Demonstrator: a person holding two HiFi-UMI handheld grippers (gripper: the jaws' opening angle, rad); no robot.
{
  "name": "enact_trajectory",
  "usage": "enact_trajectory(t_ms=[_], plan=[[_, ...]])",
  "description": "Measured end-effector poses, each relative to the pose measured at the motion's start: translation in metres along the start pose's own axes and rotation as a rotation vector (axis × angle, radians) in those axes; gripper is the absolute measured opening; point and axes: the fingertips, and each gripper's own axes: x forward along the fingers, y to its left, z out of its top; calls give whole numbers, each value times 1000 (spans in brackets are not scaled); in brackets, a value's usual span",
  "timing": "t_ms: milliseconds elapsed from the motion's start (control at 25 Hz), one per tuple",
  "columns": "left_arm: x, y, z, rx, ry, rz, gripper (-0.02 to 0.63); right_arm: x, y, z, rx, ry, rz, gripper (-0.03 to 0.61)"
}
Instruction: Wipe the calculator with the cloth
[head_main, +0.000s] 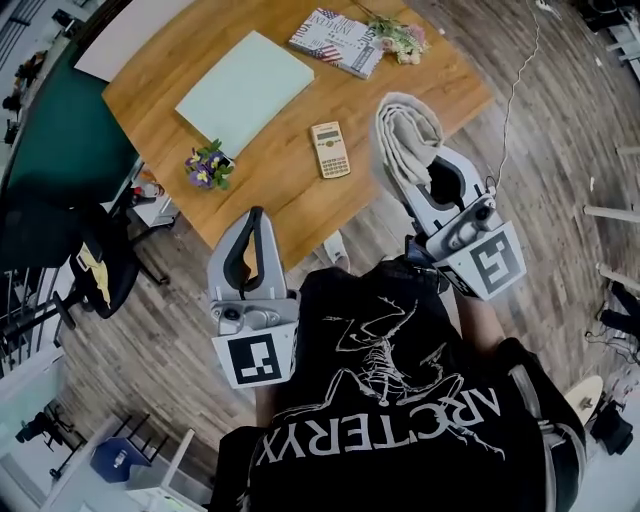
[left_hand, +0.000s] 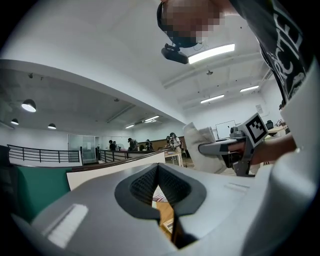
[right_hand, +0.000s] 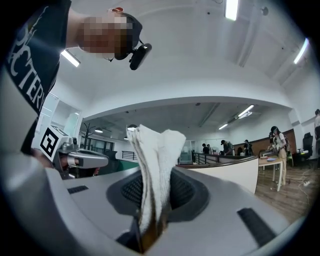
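Note:
A small beige calculator (head_main: 330, 150) lies flat near the front of the wooden table (head_main: 290, 190). My right gripper (head_main: 412, 165) is held over the table's right front corner, to the right of the calculator. It is shut on a folded white cloth (head_main: 405, 125). In the right gripper view the cloth (right_hand: 152, 150) sticks up out of the closed jaws of the right gripper (right_hand: 152, 205). My left gripper (head_main: 255, 215) hangs in front of the table edge, below and left of the calculator. The left gripper (left_hand: 159, 175) is shut with nothing in it.
On the table lie a pale green folder (head_main: 245, 90), a printed book (head_main: 337, 42) with dried flowers (head_main: 402, 40), and a small pot of purple flowers (head_main: 208, 165). A dark chair (head_main: 100, 260) stands to the left on the wooden floor. A thin cable (head_main: 515, 90) runs along the right.

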Motion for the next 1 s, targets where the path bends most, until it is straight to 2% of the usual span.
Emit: enact_trajectory(t_ms=[200,360,440,560,720,840,1000], plan=[[21,17,-2,-8,8,13,9,25,-8,-4,-24,20,23,95],[31,18,-1,-9,4,35,9,34,-14,-20,-152,85,80,95],[34,17,0,-13,8,46,9,42,-15,-42,-227,191,139,95],[37,15,4,-5,11,72,9,64,-21,-95,-318,410,232,95],[28,15,1,-9,37,118,9,93,-30,-195,-525,653,427,95],[14,16,-2,-4,62,172,9,110,-34,-269,-611,803,536,95],[-5,16,-4,0,89,220,9,128,-37,-346,-680,957,612,95]])
